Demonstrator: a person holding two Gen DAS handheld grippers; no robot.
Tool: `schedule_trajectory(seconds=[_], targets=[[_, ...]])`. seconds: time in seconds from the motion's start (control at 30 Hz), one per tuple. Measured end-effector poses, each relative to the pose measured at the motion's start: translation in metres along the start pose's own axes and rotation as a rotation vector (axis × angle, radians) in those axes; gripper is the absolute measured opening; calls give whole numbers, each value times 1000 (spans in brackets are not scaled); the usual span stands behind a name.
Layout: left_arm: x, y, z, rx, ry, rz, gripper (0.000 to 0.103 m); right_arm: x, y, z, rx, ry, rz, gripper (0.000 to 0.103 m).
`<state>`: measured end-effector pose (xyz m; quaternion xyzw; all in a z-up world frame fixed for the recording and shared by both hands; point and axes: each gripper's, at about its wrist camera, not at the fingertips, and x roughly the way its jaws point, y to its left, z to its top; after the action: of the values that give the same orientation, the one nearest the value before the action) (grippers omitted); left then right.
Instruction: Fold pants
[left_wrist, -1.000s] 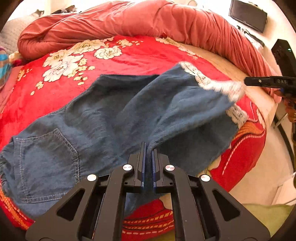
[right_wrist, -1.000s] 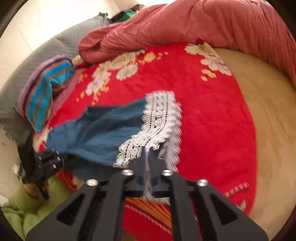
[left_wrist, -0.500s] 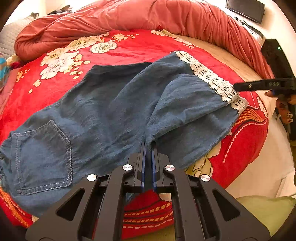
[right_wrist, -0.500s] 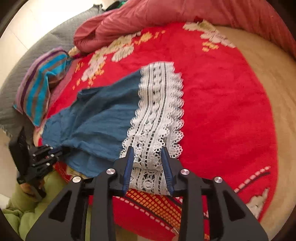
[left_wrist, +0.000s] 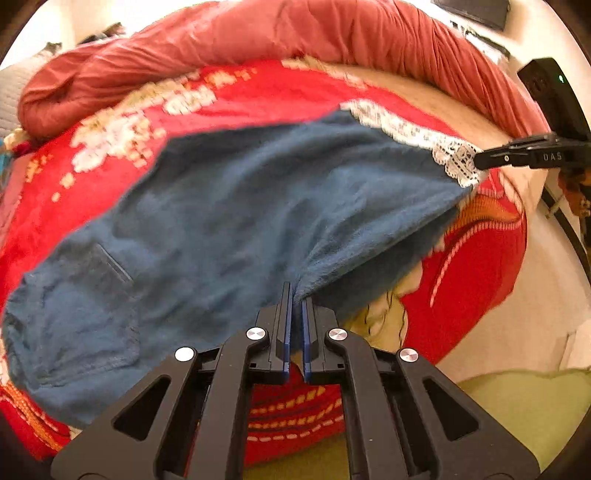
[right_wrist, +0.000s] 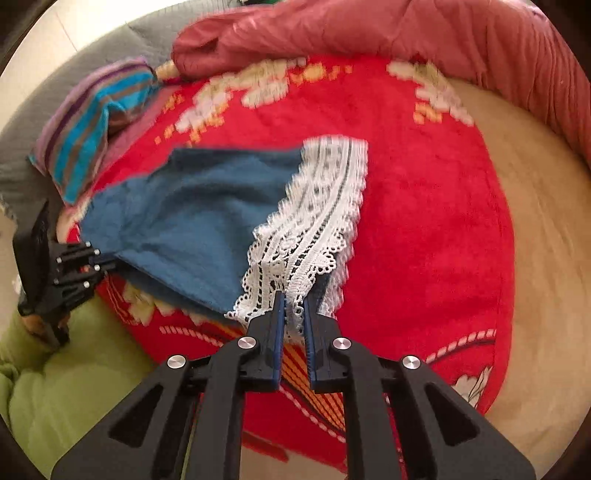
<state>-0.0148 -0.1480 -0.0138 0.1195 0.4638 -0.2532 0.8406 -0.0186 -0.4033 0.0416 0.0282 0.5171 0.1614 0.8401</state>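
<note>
Red blanket — one pants, two tongs clamped.

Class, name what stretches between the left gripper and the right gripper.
The blue pants span it, ending in lace trim; the left wrist view shows left gripper and right gripper.

I see the bed under a red floral blanket. Blue pants lie along its near edge, a rolled pink quilt along the far edge, a striped cloth toward its left edge.
</note>
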Motion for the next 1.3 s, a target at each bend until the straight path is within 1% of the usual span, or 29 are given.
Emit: schedule_trajectory(seconds=[0.03,0.1,0.17,0.2,0.23,0.27,0.3,0.37,0.4,0.43,0.47,0.5,0.53,0.57,0.6,0.63,0.67,0.7,0.73,0.83,0.87,0.9,0.93,0.97,1.1,1.17,1.2,1.23,1.3], targets=[[5,-1,-2,5,18,-2,3,8,0,-3,1,17,-27,9],[9,0,-4,1,31,-8,3,21,-1,-6,-2,47,-51,9],[5,3,-4,-11,19,-21,9,27,-2,-8,-1,56,-59,12],[1,6,-5,-19,14,-18,26,25,-2,-7,-3,56,-57,17],[-5,9,-6,-31,6,-12,43,23,-2,-7,-9,50,-64,25],[-10,12,-8,-41,-6,-11,47,17,-2,-6,-18,31,-84,29],[-19,17,-10,-62,-27,-13,47,10,-3,-4,-18,4,-97,32],[-36,32,-15,-115,-69,-8,55,-3,-2,2,-16,-56,-102,33],[-47,47,-17,-173,-98,19,65,-7,0,5,-22,-80,-97,33],[-54,59,-20,-215,-116,46,69,-8,6,10,-38,-106,-83,33],[-59,70,-20,-252,-128,70,69,-7,11,13,-53,-116,-70,35],[-65,86,-23,-305,-138,118,71,-4,18,18,-78,-126,-52,38],[-69,104,-27,-362,-139,185,76,0,24,21,-95,-128,-36,44],[-72,113,-30,-393,-135,231,77,9,33,25,-125,-123,-6,46],[-75,129,-34,-442,-124,318,79,16,39,28,-142,-115,10,46],[-78,140,-38,-475,-119,380,81,25,44,31,-160,-103,27,46],[-80,150,-41,-507,-116,431,83,31,48,33,-170,-93,37,46],[-82,162,-46,-546,-110,482,87,39,52,36,-178,-81,43,46],[-82,173,-49,-579,-102,509,89,43,54,36,-179,-74,44,47],[-70,194,-54,-636,-66,513,89,58,53,38,-167,-45,43,47],[-64,197,-54,-639,-60,498,84,60,51,35,-165,-36,39,47],[-57,199,-53,-641,-61,458,48,63,49,35,-158,-23,38,47],[-54,199,-54,-650,-50,439,38,65,48,32,-153,-12,38,47],[-53,199,-53,-652,-53,445,38,67,46,30,-148,1,34,47],[-62,198,-37,-578,-99,522,37,63,40,20,-129,9,40,47],[-59,200,-37,-562,-95,544,37,64,39,14,-122,13,42,48],[-50,204,-41,-571,-70,535,37,66,40,12,-121,11,40,48],[-42,209,-48,-592,-52,520,41,67,40,12,-120,9,38,49],[-36,214,-60,-630,-56,484,44,67,41,11,-114,7,48,56]])
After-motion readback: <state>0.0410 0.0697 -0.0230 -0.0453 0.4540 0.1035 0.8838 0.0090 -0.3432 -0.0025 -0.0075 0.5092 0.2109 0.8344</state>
